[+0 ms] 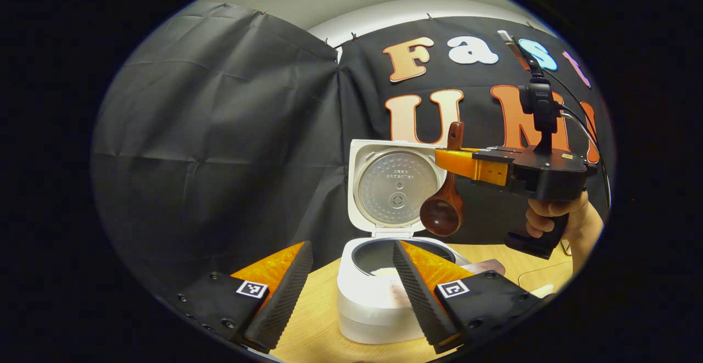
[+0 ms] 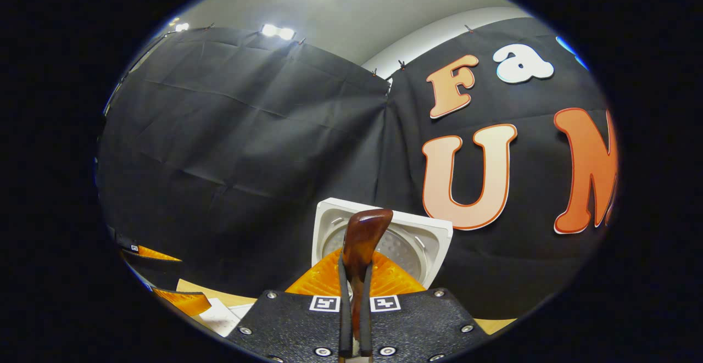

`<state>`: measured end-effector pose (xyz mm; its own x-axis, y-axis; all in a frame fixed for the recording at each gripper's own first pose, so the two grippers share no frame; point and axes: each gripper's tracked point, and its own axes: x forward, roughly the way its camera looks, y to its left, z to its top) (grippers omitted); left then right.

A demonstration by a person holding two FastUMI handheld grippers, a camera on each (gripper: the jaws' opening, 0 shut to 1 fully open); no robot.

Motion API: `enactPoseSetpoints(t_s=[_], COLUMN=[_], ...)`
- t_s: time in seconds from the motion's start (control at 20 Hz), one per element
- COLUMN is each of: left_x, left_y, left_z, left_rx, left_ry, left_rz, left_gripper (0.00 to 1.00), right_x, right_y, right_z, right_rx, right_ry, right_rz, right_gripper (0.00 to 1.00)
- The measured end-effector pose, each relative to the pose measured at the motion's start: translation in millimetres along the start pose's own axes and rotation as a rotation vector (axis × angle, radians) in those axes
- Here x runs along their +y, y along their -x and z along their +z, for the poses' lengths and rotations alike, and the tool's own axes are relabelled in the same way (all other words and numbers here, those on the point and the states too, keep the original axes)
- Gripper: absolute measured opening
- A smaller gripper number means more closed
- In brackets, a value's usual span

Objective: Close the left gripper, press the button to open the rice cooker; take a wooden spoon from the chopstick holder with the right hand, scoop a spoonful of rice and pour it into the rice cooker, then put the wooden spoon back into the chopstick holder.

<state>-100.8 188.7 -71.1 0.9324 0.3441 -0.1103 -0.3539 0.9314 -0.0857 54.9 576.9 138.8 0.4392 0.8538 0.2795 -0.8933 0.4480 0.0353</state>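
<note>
Rice cooker (image 1: 379, 302): white, on the wooden table (image 1: 313, 324), lid (image 1: 392, 187) upright, rice in the pot | your right gripper (image 1: 451, 162): above the cooker, fingers clamped on the wooden spoon (image 1: 444, 209) handle, bowl hanging down before the lid | your left gripper (image 1: 351, 275): before the cooker, fingers wide apart, empty

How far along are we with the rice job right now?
Done: the rice cooker stands with its lid up, and some rice lies in the pot. In hand: the right tool is shut on the wooden spoon, its bowl hanging empty above the cooker; the left tool is open. Left: returning the spoon to the holder.
</note>
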Motion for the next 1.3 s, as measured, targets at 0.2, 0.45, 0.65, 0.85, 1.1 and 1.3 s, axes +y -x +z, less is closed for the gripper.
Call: enactPoseSetpoints(t_s=[0.2, 0.45, 0.65, 0.85, 1.1, 1.3], left_x=[-6.4, -29.8, -57.6, -83.7, -103.9, -117.0], left_y=[2.9, 3.9, 6.1, 8.9, 13.1, 14.0], left_z=[2.1, 0.4, 0.5, -0.4, 0.7, 0.7], left_rx=[-0.007, -0.007, -0.008, -0.003, -0.010, -0.008], left_ry=[-0.005, -0.020, -0.024, -0.029, -0.031, -0.034], left_rz=[-0.008, -0.042, -0.091, -0.133, -0.164, -0.187], left_gripper=[0.96, 0.96, 0.95, 0.96, 0.96, 0.96], right_x=[-14.2, -42.1, -68.2, -105.8, -146.6, -169.4], right_y=[17.4, 52.4, 88.5, 142.9, 203.0, 243.9], right_z=[4.5, 15.4, 19.3, 19.7, 20.2, 24.7], right_rx=[0.020, 0.050, 0.077, 0.097, 0.114, 0.109], right_ry=[-0.074, -0.098, -0.130, -0.148, -0.174, -0.168], right_rz=[-0.079, -0.178, -0.255, -0.358, -0.478, -0.563], right_gripper=[0.05, 0.06, 0.06, 0.06, 0.05, 0.05])
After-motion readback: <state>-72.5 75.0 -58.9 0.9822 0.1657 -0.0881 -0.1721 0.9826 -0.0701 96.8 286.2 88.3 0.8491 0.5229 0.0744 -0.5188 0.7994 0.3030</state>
